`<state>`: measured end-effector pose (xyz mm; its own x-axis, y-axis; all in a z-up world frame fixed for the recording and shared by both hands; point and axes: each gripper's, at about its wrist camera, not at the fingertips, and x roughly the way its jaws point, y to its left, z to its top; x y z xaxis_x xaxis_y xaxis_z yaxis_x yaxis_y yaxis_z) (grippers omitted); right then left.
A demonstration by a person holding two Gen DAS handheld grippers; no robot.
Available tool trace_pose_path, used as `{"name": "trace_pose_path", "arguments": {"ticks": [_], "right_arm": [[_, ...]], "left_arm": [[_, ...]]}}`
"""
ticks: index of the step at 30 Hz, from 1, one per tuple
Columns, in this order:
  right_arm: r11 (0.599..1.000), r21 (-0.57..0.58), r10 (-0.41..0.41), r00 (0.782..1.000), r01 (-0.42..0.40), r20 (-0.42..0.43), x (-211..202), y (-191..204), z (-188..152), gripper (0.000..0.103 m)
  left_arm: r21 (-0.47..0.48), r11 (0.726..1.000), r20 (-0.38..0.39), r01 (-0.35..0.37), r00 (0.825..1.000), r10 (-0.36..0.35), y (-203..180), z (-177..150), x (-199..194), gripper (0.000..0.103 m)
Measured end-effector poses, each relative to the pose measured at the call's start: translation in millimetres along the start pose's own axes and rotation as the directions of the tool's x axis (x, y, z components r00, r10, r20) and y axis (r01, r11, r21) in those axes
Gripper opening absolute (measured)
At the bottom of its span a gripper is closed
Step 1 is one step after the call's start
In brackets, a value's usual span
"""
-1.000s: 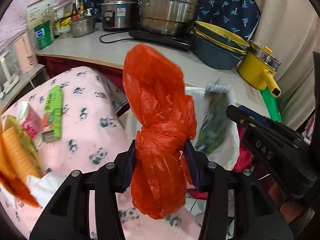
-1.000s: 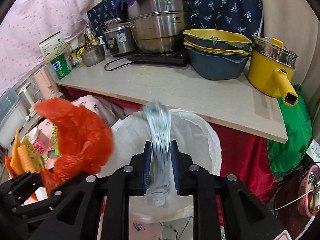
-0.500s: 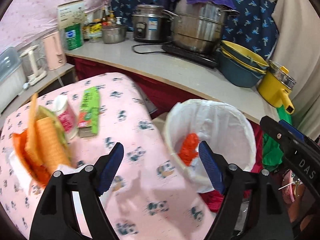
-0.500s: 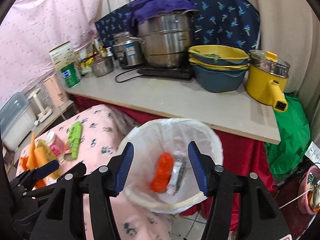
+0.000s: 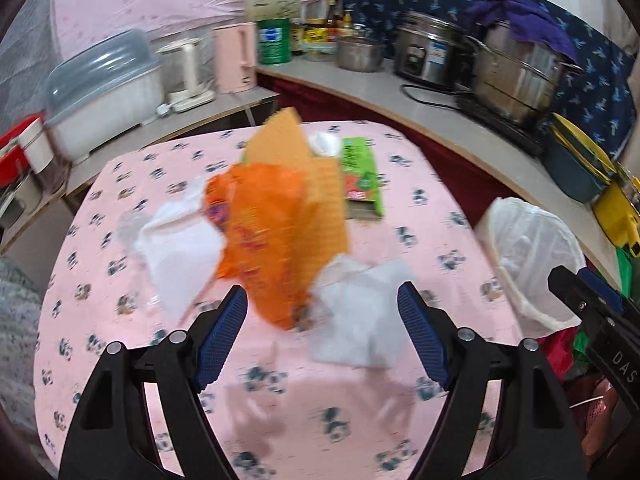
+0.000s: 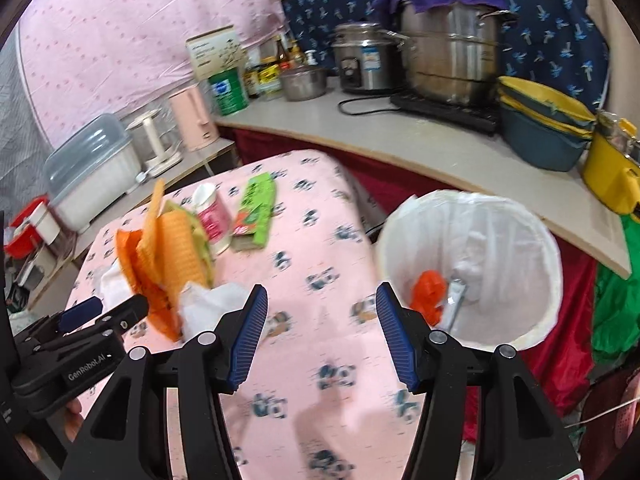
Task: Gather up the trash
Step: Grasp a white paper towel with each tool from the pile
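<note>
My left gripper (image 5: pixel 322 312) is open and empty, just short of a heap of orange wrappers (image 5: pixel 276 216) and crumpled white tissues (image 5: pixel 356 316) on the pink tablecloth (image 5: pixel 400 408). A green carton (image 5: pixel 360 176) and a small pink-and-white cup (image 6: pixel 214 216) lie behind the heap. My right gripper (image 6: pixel 320 332) is open and empty above the cloth, left of the white-lined bin (image 6: pixel 548 252). In the bin lie a red bag (image 6: pixel 428 292) and a silvery wrapper (image 6: pixel 454 308). The left gripper also shows in the right wrist view (image 6: pixel 108 312).
A counter (image 6: pixel 440 148) behind holds a rice cooker (image 6: pixel 366 62), a large steel pot (image 6: pixel 452 56), stacked bowls (image 6: pixel 544 124) and a yellow pot (image 6: pixel 612 168). A pink kettle (image 5: pixel 236 58) and a plastic container (image 5: pixel 104 88) stand on a side shelf at left.
Both grippers opened and dropped the red bag and the wrapper into the bin. Both then swung left, the left one over to the trash heap on the table.
</note>
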<state>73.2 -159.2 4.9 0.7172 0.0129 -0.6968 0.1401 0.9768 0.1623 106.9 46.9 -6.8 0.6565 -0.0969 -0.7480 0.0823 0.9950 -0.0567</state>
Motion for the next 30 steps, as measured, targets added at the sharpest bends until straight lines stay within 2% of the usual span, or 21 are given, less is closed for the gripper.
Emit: {"name": "trace_pose_path", "arguments": {"ticks": [6,10,16,24,25,30], "right_arm": [[0.998,-0.049,0.032,0.997,-0.035,-0.071,25,38,-18,0.055],[0.997,-0.049,0.061,0.991,-0.067,-0.121,45,53,-28,0.055],[0.995,-0.04,0.078,0.98,-0.087,-0.184,74,69,-35,0.055],[0.995,-0.06,0.058,0.972,-0.073,-0.227,108,88,-38,0.055],[0.995,-0.063,0.057,0.971,-0.073,-0.232,111,90,-39,0.053],[0.994,-0.087,0.048,0.966,-0.072,-0.253,123,98,-40,0.028]], "left_arm": [[-0.077,0.994,-0.017,-0.076,0.997,0.075,56,-14,2,0.075],[-0.107,0.989,-0.037,-0.103,0.994,0.099,82,-21,9,0.075],[-0.136,0.984,-0.058,-0.111,0.993,0.104,109,-24,24,0.075],[-0.16,0.982,-0.071,-0.098,0.994,0.088,142,-16,49,0.075],[-0.16,0.983,-0.073,-0.095,0.994,0.084,144,-14,52,0.075],[-0.17,0.982,-0.077,-0.085,0.994,0.073,154,-6,74,0.074]]}}
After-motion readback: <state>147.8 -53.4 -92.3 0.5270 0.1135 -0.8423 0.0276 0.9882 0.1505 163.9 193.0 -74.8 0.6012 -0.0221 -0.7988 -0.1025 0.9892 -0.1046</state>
